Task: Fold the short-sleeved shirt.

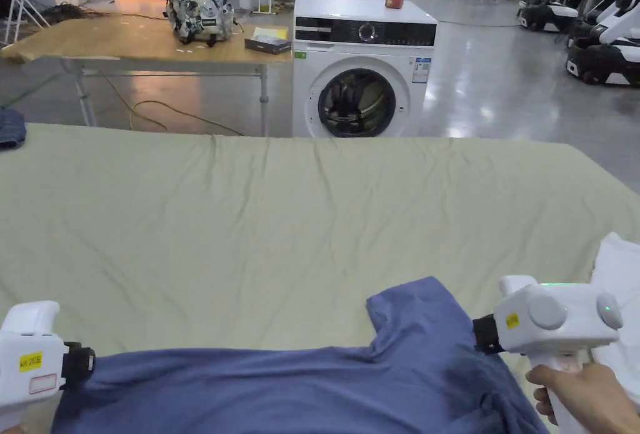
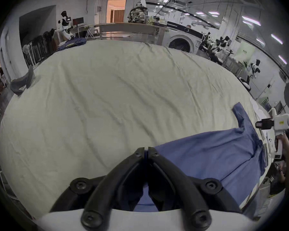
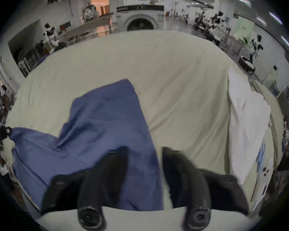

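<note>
A blue short-sleeved shirt [image 1: 300, 385] lies flat along the near edge of the sheet-covered table [image 1: 281, 217], with one sleeve [image 1: 419, 310] pointing away from me. At the shirt's left end, my left gripper [image 1: 78, 363] is shut on the cloth; in the left gripper view the jaws [image 2: 146, 149] meet with blue fabric [image 2: 207, 151] pinched between them. My right gripper [image 1: 481, 334] hovers at the sleeve's right side. In the right gripper view it [image 3: 145, 151] stands open, its jaws wide apart above the shirt's [image 3: 98, 126] right edge, holding nothing.
A white cloth [image 1: 619, 279] lies at the table's right edge, close to my right hand. A dark blue garment [image 1: 9, 128] sits at the far left edge. Beyond the table stand a washing machine [image 1: 362, 67] and a wooden table with a backpack [image 1: 200, 1].
</note>
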